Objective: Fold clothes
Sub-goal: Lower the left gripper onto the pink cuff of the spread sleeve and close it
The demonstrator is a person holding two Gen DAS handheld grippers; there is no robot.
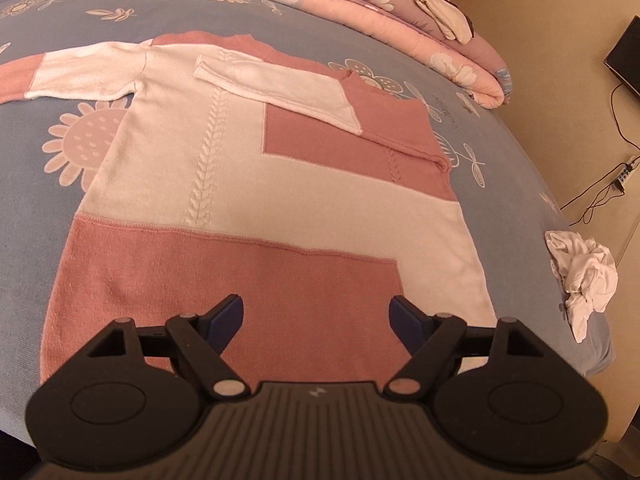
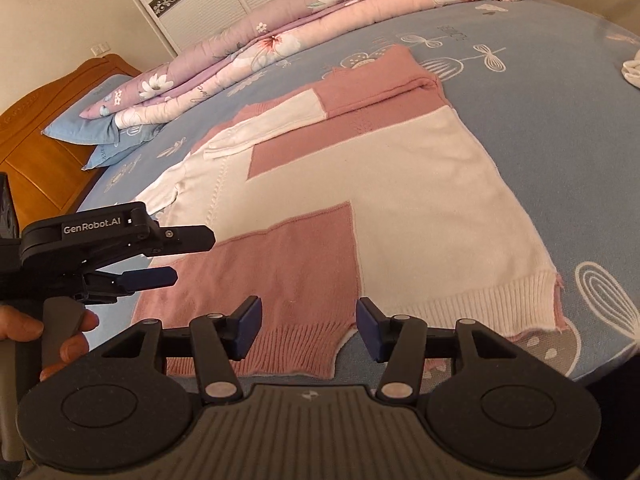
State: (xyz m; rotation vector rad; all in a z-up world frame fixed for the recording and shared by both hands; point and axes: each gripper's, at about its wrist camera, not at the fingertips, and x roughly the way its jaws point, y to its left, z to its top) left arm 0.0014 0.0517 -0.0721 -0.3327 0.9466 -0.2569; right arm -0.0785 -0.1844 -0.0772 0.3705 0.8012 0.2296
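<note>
Sweater (image 1: 248,208) flat on bed (image 1: 520,160) | hem near both spread, empty grippers (image 1: 316,320) (image 2: 309,326)

Cut-offs and blind spots

My left gripper (image 1: 316,320) body hides the sweater (image 1: 256,200) hem; its far-left cuff leaves frame; the white bundle (image 2: 632,70) is clipped right

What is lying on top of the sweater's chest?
One white sleeve is folded across the sweater, its cuff near the middle. The other sleeve lies spread out on the bedsheet. The knit under the folded sleeve is hidden.
</note>
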